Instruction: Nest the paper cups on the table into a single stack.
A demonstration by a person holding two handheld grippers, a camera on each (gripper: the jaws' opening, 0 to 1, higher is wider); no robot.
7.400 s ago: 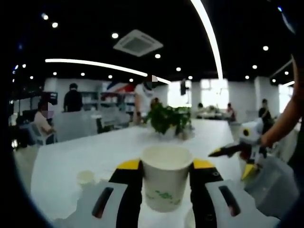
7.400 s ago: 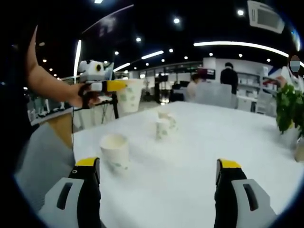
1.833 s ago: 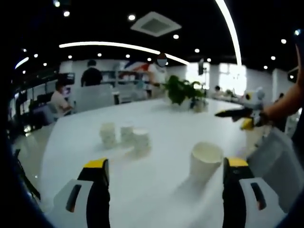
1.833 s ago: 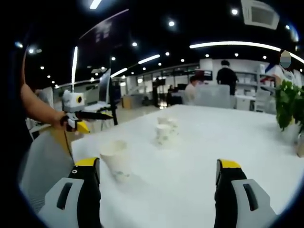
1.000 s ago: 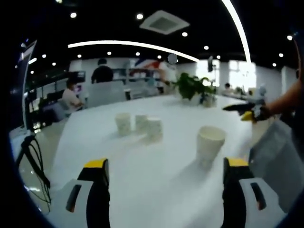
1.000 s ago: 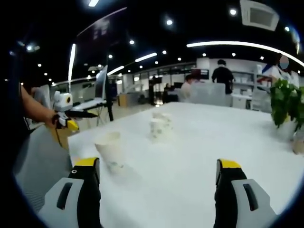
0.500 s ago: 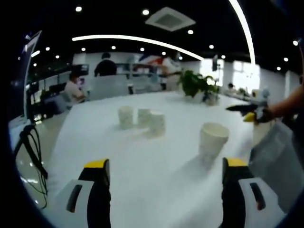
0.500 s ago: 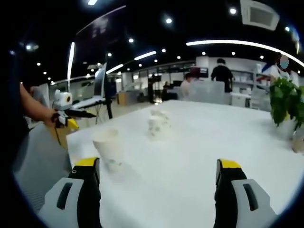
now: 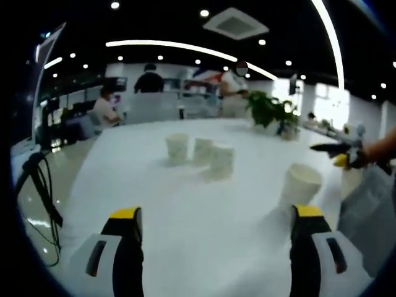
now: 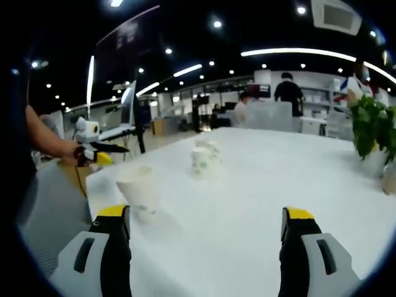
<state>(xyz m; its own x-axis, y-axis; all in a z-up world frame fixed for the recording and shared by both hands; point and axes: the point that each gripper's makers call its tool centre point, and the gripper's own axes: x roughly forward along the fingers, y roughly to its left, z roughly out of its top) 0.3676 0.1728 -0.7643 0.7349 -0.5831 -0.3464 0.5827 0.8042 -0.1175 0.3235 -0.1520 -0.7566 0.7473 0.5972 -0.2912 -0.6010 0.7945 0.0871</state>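
Both the left gripper [image 9: 211, 232] and right gripper [image 10: 206, 232] are spread wide, grasping nothing. One cup [image 9: 300, 184] stands alone near the table [image 9: 185, 204] edge (upright), well apart from three clustered cups [image 9: 201, 153].

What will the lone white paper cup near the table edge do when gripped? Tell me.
The lone white paper cup looks thin-walled, so it probably dents under a firm squeeze. Standing upright and apparently empty, it is likely light and tips easily if nudged.
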